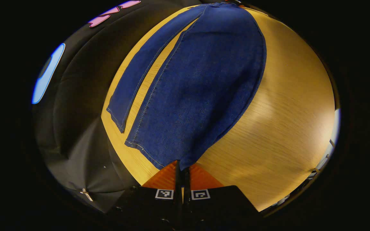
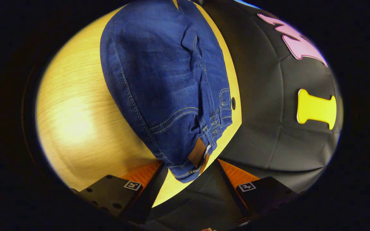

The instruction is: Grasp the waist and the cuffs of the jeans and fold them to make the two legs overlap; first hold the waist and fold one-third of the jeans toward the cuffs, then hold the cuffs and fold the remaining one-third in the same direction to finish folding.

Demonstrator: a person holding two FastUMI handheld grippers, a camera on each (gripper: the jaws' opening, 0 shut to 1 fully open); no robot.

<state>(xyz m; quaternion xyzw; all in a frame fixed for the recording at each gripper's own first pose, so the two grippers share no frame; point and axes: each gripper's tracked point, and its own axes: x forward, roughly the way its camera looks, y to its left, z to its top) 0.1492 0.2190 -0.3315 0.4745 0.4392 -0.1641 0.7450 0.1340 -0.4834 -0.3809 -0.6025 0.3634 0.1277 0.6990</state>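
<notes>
At lower centre, the left gripper (image 1: 182, 170) pinched the jeans (image 1: 201, 83) cuff; the right gripper (image 2: 188, 176) gaped around the waist (image 2: 198, 157), which could slip.

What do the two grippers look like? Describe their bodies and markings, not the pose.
The left gripper has a dark, blocky body with two small square black-and-white markers, one at the base of each finger, set against ridged orange panels. The right gripper is built alike: dark angular blocks with small round holes in one, a square marker on each side, and ridged orange panels beside the fingers. No cables or sleeves are visible.
</notes>
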